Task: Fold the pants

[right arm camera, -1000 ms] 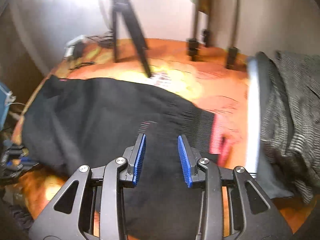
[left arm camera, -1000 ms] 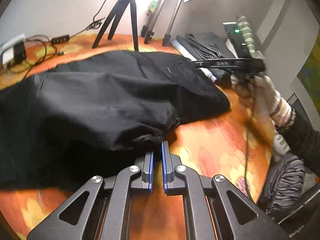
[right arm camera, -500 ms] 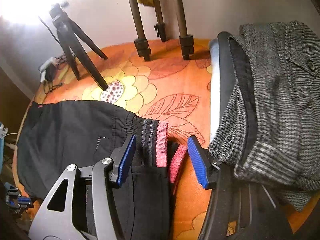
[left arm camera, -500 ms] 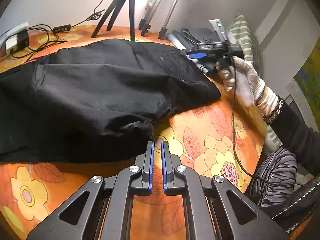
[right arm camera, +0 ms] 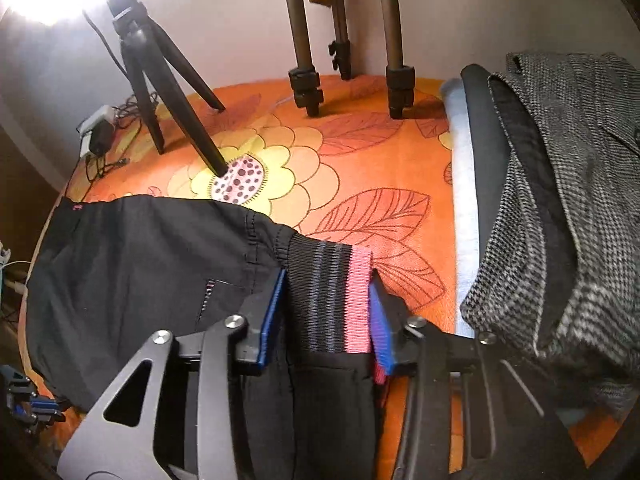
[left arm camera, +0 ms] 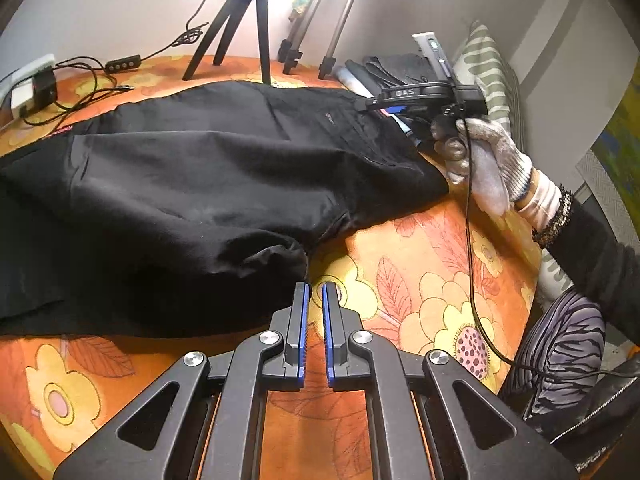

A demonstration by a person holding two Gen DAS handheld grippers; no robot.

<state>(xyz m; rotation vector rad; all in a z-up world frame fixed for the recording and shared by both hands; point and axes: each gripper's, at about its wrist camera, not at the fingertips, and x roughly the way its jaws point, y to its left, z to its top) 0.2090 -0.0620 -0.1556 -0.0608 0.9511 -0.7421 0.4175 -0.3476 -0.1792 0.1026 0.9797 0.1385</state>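
Right gripper (right arm camera: 326, 312) straddles pants (right arm camera: 140, 272) (orange floral tablecloth (right arm camera: 360, 160)).

A black tripod (right arm camera: 160, 92) and a taller stand (right arm camera: 340, 36) rest on the orange flowered bench (right arm camera: 352, 160). A charger (left arm camera: 34, 90) with cables (left arm camera: 86, 88) lies at the far left edge. Folded grey tweed (right arm camera: 560, 184) lies right.

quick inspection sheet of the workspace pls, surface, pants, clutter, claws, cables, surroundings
surface: orange floral cloth, mostly covered.
job's things: black pants spread out; striped waistband with pink edge.
clutter: grey tweed garment piled at the right.
grippers: left claw shut, empty, beside the pants; right claw open, straddling the waistband.
cables: black cords and charger at the far-left edge.
surroundings: black tripod, stand legs, plain wall.
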